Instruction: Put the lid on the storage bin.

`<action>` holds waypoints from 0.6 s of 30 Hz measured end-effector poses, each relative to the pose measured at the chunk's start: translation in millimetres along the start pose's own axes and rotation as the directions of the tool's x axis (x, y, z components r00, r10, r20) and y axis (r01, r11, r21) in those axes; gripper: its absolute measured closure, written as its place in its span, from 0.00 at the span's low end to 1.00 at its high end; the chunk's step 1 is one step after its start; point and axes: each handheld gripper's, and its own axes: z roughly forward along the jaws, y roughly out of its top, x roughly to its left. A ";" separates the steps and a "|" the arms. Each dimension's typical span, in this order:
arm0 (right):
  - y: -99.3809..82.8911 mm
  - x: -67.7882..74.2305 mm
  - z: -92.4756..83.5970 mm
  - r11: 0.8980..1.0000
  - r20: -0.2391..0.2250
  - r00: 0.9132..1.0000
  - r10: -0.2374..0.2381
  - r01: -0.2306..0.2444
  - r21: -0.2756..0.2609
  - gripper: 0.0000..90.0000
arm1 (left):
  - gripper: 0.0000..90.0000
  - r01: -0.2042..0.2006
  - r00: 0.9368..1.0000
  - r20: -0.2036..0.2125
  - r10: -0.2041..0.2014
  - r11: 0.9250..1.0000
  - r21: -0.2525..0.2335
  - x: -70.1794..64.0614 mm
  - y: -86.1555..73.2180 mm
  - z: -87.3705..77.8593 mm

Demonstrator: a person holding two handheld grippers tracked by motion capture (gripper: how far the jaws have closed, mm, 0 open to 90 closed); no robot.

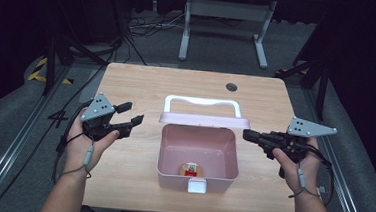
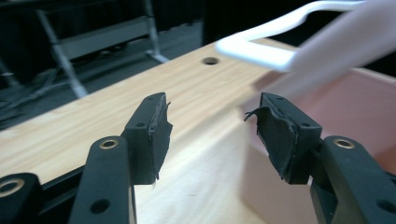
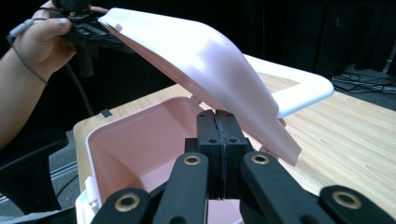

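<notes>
A pink box stands open mid-table, its lid raised at the back and its white handle lying behind it. A small round tan item with a red mark lies on the box floor near the front wall. My left gripper hovers left of the box with its jaws open. In the left gripper view the left gripper holds nothing, with the box wall just right of it. My right gripper is shut at the box's right rim. Seen from its own camera, the right gripper points over the box's open inside under the lid.
A white latch juts from the box's front. The wooden table has a cable hole at the back right. Beyond it stand a white desk frame and floor cables.
</notes>
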 end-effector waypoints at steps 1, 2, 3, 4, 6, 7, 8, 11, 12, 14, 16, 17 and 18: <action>-0.4 0.8 0.3 1.000 0.000 1.000 -0.001 0.001 0.004 1.00 | 0.49 0.001 1.000 -0.007 -0.001 1.000 -0.001 1.7 -1.1 1.4; -0.7 1.5 0.3 1.000 0.000 1.000 -0.001 0.001 0.008 1.00 | 0.49 0.002 1.000 -0.011 -0.002 1.000 -0.003 4.5 -2.7 3.5; -1.0 2.4 0.2 1.000 0.000 1.000 -0.003 0.003 0.013 1.00 | 0.49 0.009 1.000 -0.012 -0.009 1.000 -0.003 7.3 -5.0 6.2; -1.3 3.4 -0.5 1.000 -0.001 1.000 -0.003 0.003 0.017 1.00 | 0.49 0.013 1.000 -0.014 -0.013 1.000 -0.002 9.8 -6.9 8.4; -1.7 4.9 -2.2 1.000 0.000 1.000 -0.001 0.001 0.024 1.00 | 0.49 0.020 1.000 -0.019 -0.020 1.000 0.001 13.7 -10.1 11.6; -1.8 5.5 -2.8 1.000 0.000 1.000 0.001 -0.001 0.025 1.00 | 0.49 0.022 0.999 -0.026 -0.022 1.000 0.005 15.7 -11.6 13.1; -2.1 6.3 -3.5 1.000 0.000 1.000 0.003 -0.003 0.029 1.00 | 0.49 0.024 0.999 -0.032 -0.024 1.000 0.010 17.5 -12.8 14.3; -3.2 9.0 -4.8 0.999 0.000 1.000 0.001 -0.001 0.044 1.00 | 0.49 0.037 0.999 -0.035 -0.037 0.999 0.009 22.1 -15.9 18.1; -3.6 9.9 -4.9 0.999 -0.002 1.000 0.002 -0.002 0.049 1.00 | 0.49 0.041 0.998 -0.037 -0.041 0.999 0.007 23.2 -16.7 19.4; -4.5 11.6 -4.8 0.998 -0.006 1.000 0.002 -0.001 0.059 1.00 | 0.49 0.044 0.998 -0.043 -0.044 0.999 0.012 24.9 -17.6 21.4; -5.4 13.2 -4.2 0.997 -0.010 1.000 0.001 0.000 0.072 1.00 | 0.48 0.051 0.998 -0.044 -0.051 0.999 0.014 26.6 -18.9 24.3; -5.8 14.4 -4.1 0.996 -0.009 1.000 0.000 0.001 0.085 1.00 | 0.48 0.055 0.998 -0.043 -0.054 0.998 0.014 26.9 -19.3 25.1; -6.1 15.2 -4.0 0.996 -0.009 1.000 -0.001 0.002 0.091 1.00 | 0.48 0.051 0.998 -0.044 -0.050 0.999 0.018 27.4 -19.5 25.8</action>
